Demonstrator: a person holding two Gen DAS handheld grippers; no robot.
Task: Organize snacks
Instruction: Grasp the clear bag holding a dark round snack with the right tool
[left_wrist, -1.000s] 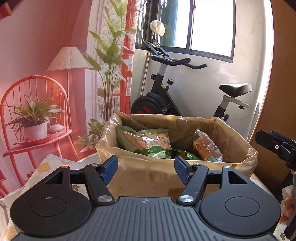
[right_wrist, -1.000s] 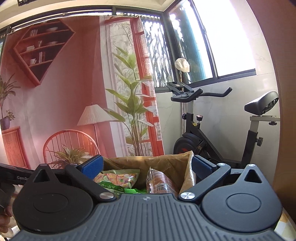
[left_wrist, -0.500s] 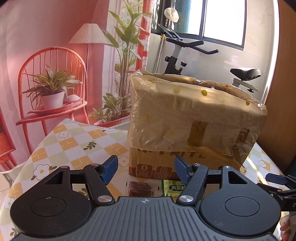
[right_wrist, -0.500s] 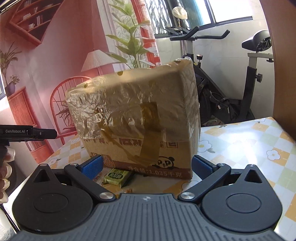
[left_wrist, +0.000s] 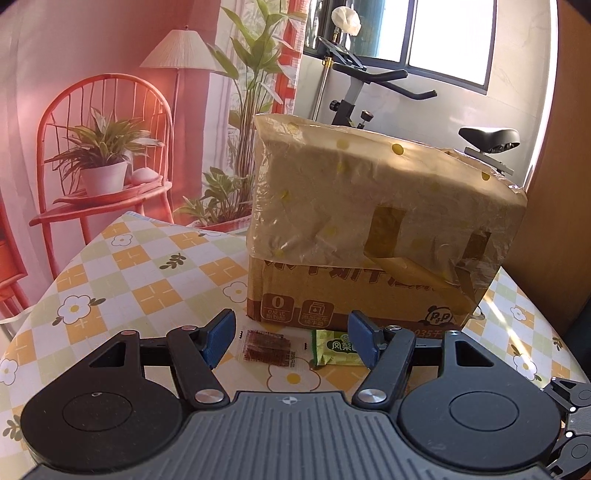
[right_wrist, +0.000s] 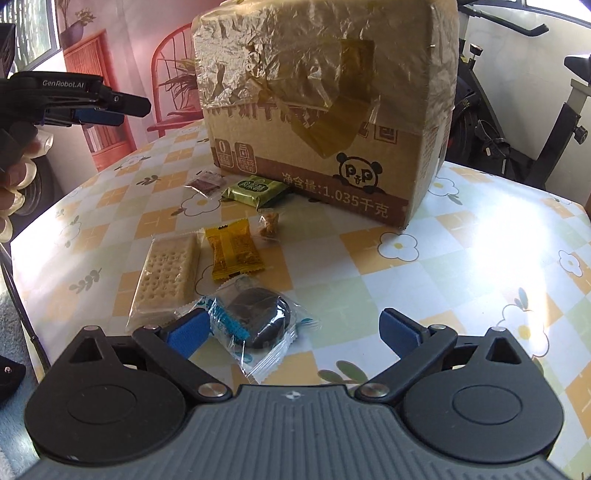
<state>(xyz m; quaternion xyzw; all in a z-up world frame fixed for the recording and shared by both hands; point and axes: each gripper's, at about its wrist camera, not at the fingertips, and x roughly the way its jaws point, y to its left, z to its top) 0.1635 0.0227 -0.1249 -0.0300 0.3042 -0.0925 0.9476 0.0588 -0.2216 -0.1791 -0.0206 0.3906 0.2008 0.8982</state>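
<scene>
A tall brown cardboard box (right_wrist: 325, 110), its upper part wrapped in crinkled plastic film and tape, stands on the glossy checked floral tablecloth (right_wrist: 461, 258). Before it lie a glossy green packet (right_wrist: 255, 190), a clear-wrapped perforated cracker (right_wrist: 168, 275), a crimped yellow sachet (right_wrist: 232, 249) and a dark round cookie in film (right_wrist: 255, 317). The left gripper (left_wrist: 291, 341) and right gripper (right_wrist: 295, 330) both gape wide, empty.

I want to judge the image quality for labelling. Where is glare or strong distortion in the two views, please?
Right wrist view: sunlight burns out the tablecloth right of the cardboard box, and its plastic wrap glints. Left wrist view: the window is overexposed; the box lies in mottled light. Both views bend at the edges from the fisheye; the snacks stay sharp.
</scene>
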